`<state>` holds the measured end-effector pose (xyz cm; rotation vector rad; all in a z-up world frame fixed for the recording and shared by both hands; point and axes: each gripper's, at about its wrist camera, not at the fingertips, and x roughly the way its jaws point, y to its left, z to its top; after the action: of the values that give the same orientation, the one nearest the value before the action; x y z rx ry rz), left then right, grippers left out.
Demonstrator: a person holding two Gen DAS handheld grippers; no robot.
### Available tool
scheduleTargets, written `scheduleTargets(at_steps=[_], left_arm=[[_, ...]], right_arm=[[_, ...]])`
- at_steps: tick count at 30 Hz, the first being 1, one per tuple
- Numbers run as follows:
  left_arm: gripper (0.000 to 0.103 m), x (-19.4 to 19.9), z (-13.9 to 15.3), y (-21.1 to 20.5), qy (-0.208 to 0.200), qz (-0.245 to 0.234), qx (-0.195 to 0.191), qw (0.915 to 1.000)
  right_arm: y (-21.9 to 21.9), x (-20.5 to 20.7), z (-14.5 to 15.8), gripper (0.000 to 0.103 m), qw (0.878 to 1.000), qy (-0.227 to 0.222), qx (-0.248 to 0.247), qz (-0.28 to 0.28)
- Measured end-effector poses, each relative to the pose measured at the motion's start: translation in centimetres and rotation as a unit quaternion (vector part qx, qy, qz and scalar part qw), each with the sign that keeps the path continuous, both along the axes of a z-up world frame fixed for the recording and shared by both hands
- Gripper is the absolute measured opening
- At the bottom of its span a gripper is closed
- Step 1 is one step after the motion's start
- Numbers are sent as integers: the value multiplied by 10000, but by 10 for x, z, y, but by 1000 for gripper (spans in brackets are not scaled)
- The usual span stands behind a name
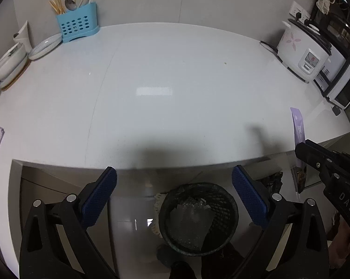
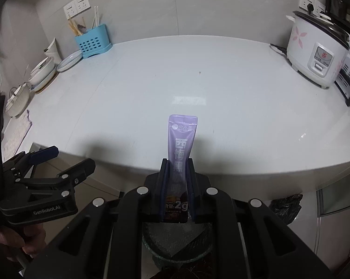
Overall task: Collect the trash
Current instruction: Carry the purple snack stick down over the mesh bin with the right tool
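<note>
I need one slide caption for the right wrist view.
Right gripper clamps a purple sachet above the white counter.

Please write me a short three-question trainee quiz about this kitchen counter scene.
1. True or false: the left gripper holds a piece of trash.
2. What is clamped in the right gripper? A) spoon B) purple packet C) plate
3. What stands on the floor below the counter edge, under both grippers?

Key: 1. False, its jaws are open and empty. 2. B. 3. A black mesh bin with crumpled trash already inside.
</note>
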<state>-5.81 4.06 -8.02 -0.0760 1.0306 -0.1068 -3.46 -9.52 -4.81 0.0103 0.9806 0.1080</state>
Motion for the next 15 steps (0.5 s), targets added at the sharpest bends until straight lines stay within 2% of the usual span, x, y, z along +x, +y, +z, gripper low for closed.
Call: scheduleTargets(at_steps=[8, 15], left_arm=[[96, -33, -35, 3, 291, -4, 15, 9996], [96, -47, -80, 4, 579, 3, -54, 9983]], right_arm=[[3, -38, -43, 15, 9996, 257, 74, -2], [1, -56, -96, 15, 9975, 702, 63, -15]])
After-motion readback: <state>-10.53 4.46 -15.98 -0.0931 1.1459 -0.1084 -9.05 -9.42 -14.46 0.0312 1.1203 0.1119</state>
